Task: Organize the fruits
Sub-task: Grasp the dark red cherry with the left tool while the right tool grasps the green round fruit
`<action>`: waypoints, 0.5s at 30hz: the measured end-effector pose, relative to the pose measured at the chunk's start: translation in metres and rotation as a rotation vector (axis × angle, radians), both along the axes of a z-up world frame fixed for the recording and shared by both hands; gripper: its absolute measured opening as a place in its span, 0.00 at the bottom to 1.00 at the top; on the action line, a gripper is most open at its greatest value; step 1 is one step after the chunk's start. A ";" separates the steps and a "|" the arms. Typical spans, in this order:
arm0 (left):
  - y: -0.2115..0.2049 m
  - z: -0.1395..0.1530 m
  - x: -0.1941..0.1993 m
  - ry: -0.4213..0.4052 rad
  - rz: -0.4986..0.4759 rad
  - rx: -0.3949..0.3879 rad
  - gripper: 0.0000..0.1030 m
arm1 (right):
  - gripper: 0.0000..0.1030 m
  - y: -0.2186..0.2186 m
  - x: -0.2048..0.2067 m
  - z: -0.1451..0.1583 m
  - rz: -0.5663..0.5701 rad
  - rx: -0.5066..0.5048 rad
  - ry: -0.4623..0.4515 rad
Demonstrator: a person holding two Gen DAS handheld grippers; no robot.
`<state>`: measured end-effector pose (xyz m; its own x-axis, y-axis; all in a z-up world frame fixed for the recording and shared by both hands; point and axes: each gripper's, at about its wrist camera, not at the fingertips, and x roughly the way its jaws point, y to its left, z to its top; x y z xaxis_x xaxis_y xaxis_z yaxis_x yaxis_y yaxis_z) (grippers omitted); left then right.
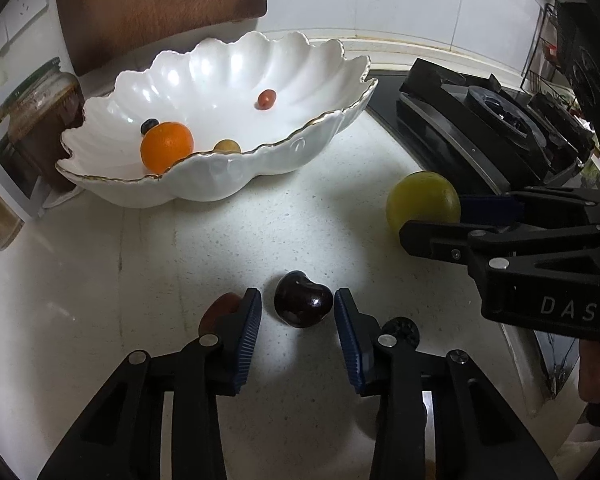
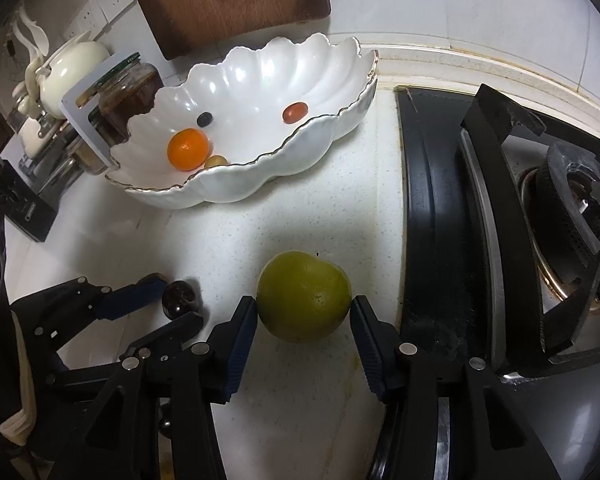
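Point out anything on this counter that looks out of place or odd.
Three fruits lie loose on the counter instead of in the bowl: a dark fruit between the left gripper's open jaws, a reddish one behind its finger, and a green fruit between the right gripper's jaws. Nothing spilled or broken.

Green fruit [image 2: 303,297] between right gripper [image 2: 304,320] jaws

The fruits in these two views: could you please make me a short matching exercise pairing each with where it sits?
Things:
1. orange
2. green fruit
3. dark cherry
4. small red fruit

Places:
A. between the left tongs
B. bowl, near front rim
C. between the right tongs
D. bowl, toward the back

Pairs: 1-B, 2-C, 3-A, 4-D
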<state>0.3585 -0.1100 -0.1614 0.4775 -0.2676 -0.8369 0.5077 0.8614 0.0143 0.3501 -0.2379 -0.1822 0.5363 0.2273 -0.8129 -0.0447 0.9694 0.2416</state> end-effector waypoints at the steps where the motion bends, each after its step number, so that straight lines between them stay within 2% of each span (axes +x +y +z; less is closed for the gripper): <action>1: 0.000 -0.001 0.001 0.006 0.004 -0.006 0.32 | 0.48 0.000 0.000 0.000 -0.003 0.004 0.000; 4: 0.000 -0.003 0.003 0.025 0.014 -0.023 0.29 | 0.48 -0.001 0.002 -0.001 -0.005 0.016 0.000; 15: 0.004 0.006 0.004 0.023 0.065 -0.055 0.29 | 0.48 0.001 0.001 -0.002 0.009 0.007 -0.023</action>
<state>0.3623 -0.1064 -0.1555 0.4759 -0.2830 -0.8327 0.4507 0.8915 -0.0454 0.3509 -0.2371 -0.1844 0.5529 0.2383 -0.7985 -0.0594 0.9671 0.2474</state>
